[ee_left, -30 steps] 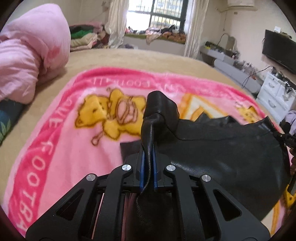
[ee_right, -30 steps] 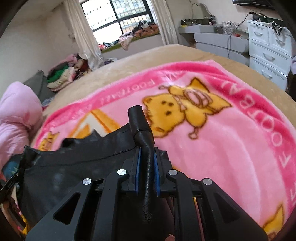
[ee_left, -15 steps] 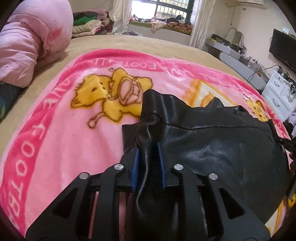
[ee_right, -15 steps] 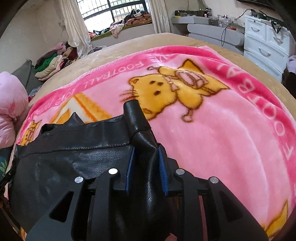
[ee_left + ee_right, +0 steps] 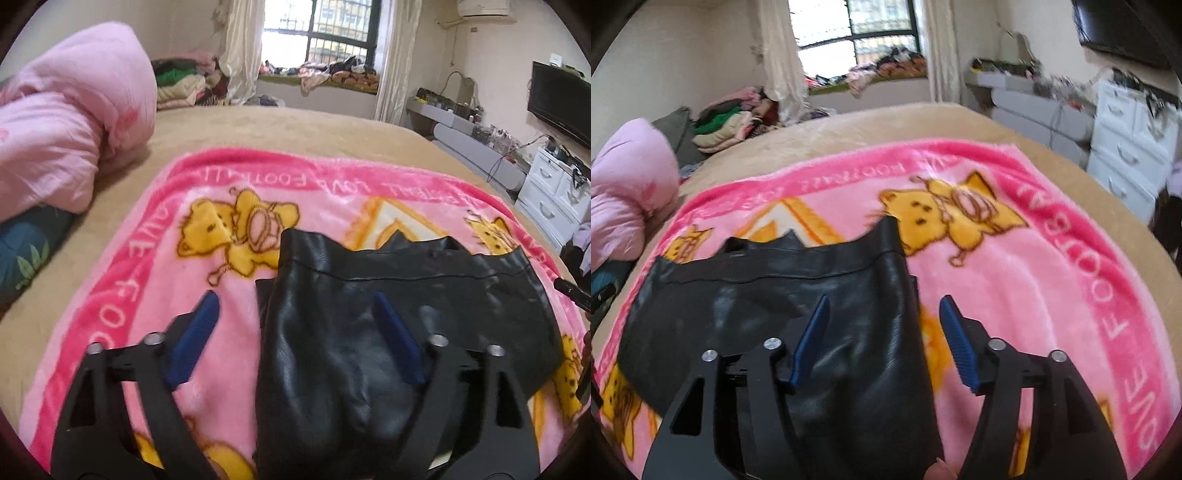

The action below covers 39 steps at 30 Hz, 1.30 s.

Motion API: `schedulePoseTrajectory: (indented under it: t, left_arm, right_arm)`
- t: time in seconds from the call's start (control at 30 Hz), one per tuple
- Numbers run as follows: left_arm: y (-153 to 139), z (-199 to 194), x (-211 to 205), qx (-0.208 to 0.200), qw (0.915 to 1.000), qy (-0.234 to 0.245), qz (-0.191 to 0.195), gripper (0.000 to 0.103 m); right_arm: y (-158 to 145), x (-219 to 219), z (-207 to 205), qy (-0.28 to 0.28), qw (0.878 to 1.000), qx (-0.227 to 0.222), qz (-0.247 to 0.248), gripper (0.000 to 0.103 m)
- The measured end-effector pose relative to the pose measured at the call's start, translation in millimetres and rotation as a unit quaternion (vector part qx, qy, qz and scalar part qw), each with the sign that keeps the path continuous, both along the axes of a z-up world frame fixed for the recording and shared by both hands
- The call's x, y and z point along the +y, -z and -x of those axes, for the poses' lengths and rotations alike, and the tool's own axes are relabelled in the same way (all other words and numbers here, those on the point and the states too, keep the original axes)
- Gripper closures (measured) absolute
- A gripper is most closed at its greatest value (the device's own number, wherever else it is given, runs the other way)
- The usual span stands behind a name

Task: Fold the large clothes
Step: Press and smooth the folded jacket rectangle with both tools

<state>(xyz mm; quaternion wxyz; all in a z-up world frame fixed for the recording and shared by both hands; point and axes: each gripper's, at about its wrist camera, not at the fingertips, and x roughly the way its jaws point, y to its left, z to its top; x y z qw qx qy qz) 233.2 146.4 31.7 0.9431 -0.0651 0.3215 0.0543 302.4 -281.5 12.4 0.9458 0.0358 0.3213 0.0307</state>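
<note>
A black leather garment (image 5: pixel 369 325) lies folded on a pink cartoon blanket (image 5: pixel 155 266) on the bed. It also shows in the right wrist view (image 5: pixel 798 317), on the same blanket (image 5: pixel 1034 295). My left gripper (image 5: pixel 295 302) is open, its jaws wide apart just above the garment's left edge and holding nothing. My right gripper (image 5: pixel 882 306) is open too, its jaws spread over the garment's right edge, empty.
A pink quilt (image 5: pixel 62 147) is piled at the bed's left. Folded clothes (image 5: pixel 181 85) are stacked near the window. White drawers (image 5: pixel 554 195) and a TV (image 5: pixel 561 103) stand to the right. The beige bed surface (image 5: pixel 280 129) extends beyond the blanket.
Both grippers held folds of the black garment a second ago. They lowered it onto the blanket, then opened and let it go.
</note>
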Motion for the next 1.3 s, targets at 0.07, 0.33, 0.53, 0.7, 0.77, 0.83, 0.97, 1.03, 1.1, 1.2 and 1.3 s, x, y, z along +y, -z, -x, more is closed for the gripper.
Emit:
schedulePoseTrajectory:
  t: [0.07, 0.33, 0.53, 0.7, 0.77, 0.83, 0.97, 1.03, 1.1, 1.2, 1.3]
  left_arm:
    - [-6, 8, -8, -0.002, 0.9999, 0.009, -0.010, 0.019]
    - [6, 32, -46, 0.024, 0.9983, 0.043, -0.032, 0.010]
    - [27, 40, -60, 0.052, 0.9966, 0.061, -0.019, 0.013]
    - [41, 47, -64, 0.065, 0.9958, 0.065, -0.005, 0.017]
    - [46, 49, -66, 0.073, 0.9952, 0.066, -0.005, 0.020]
    - [54, 50, -68, 0.084, 0.9942, 0.068, -0.001, 0.020]
    - [65, 47, -68, 0.094, 0.9933, 0.067, -0.004, 0.020]
    - [68, 46, -69, 0.098, 0.9928, 0.068, -0.006, 0.020]
    - [73, 46, -69, 0.105, 0.9920, 0.071, -0.002, 0.020]
    - [77, 45, -66, 0.107, 0.9914, 0.076, 0.005, 0.020]
    - [75, 47, -64, 0.105, 0.9915, 0.076, 0.012, 0.020]
  right_arm:
    - [-7, 7, 12, -0.016, 1.000, -0.008, 0.005, 0.035]
    - [-13, 46, 62, -0.080, 0.996, -0.034, 0.033, 0.024]
    - [-2, 70, 78, -0.097, 0.994, -0.027, 0.041, 0.022]
    - [10, 81, 80, -0.093, 0.993, -0.011, 0.068, 0.022]
    - [18, 80, 77, -0.086, 0.994, -0.002, 0.072, 0.022]
    - [24, 75, 74, -0.079, 0.995, 0.008, 0.068, 0.022]
    - [43, 64, 66, -0.062, 0.995, 0.043, 0.065, 0.022]
    - [54, 58, 62, -0.050, 0.994, 0.068, 0.066, 0.019]
    - [63, 50, 60, -0.041, 0.995, 0.084, 0.045, 0.018]
    - [70, 52, 60, -0.035, 0.994, 0.088, 0.048, 0.018]
    - [69, 51, 61, -0.029, 0.995, 0.089, 0.046, 0.018]
